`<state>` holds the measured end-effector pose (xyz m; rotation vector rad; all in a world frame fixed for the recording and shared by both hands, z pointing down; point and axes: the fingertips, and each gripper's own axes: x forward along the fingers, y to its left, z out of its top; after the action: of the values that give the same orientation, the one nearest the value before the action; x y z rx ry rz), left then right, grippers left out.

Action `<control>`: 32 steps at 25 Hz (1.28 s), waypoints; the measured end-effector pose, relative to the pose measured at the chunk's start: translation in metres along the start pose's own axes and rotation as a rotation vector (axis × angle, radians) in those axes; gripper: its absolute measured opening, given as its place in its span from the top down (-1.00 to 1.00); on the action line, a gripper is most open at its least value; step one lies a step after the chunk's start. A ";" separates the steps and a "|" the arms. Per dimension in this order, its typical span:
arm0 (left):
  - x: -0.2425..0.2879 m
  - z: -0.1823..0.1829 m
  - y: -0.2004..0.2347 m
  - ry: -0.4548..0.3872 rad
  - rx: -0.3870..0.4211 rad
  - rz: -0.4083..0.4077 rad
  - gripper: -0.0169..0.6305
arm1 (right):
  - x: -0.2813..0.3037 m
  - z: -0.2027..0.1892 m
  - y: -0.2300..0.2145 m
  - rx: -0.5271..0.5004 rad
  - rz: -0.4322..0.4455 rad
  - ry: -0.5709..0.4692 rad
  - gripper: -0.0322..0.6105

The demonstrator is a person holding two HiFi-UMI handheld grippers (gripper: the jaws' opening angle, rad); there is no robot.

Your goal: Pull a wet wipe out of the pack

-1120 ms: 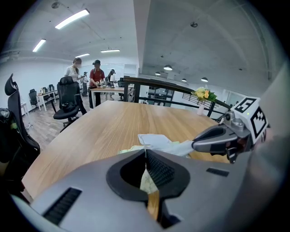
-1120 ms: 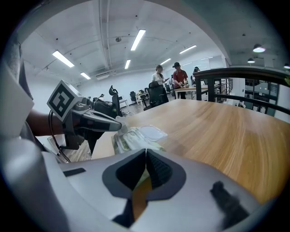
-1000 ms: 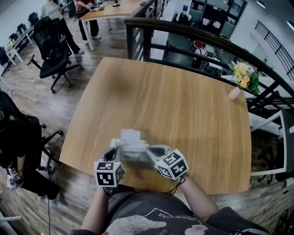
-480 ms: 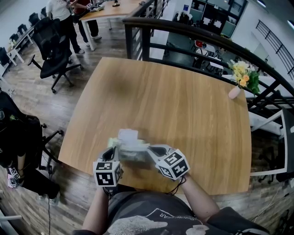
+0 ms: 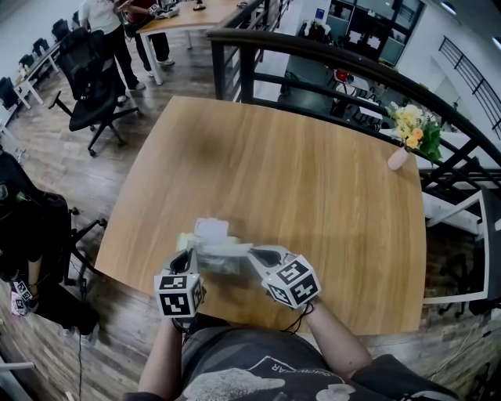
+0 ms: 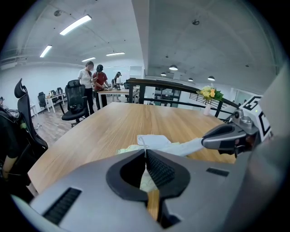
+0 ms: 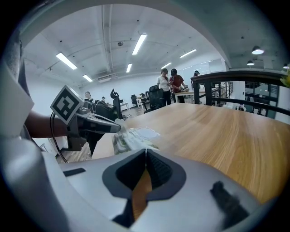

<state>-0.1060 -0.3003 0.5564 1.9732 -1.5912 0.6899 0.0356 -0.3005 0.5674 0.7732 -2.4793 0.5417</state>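
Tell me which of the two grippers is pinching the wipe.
The right gripper: the white wipe stretches from the pack to its tips. The left gripper clamps the pack's edge instead.

A big light-brown wooden table [image 5: 313, 172] with round corners stands on a floor of brown wooden planks [image 5: 86, 188]. A black metal railing [image 5: 337, 59] runs behind the table. A small pink vase of yellow and white flowers [image 5: 401, 155] is by the table's far right corner. A black office chair on wheels [image 5: 90, 90] stands on the floor to the left (another dark chair is at the left edge). Far back, people [image 5: 102, 16] stand by a second wooden table [image 5: 200, 16]. Long white lights [image 6: 74, 25] shine on the grey ceiling [image 6: 204, 41].
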 end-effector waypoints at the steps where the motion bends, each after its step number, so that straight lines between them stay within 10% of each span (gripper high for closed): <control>1: 0.000 0.000 0.000 -0.002 0.001 0.006 0.90 | -0.002 0.002 -0.001 -0.001 -0.002 -0.012 0.81; 32: -0.075 -0.018 -0.001 -0.133 -0.002 -0.091 0.89 | -0.055 0.025 0.048 0.086 -0.150 -0.183 0.81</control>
<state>-0.1197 -0.2345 0.5196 2.1143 -1.5654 0.5318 0.0380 -0.2533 0.5069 1.0764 -2.5492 0.5467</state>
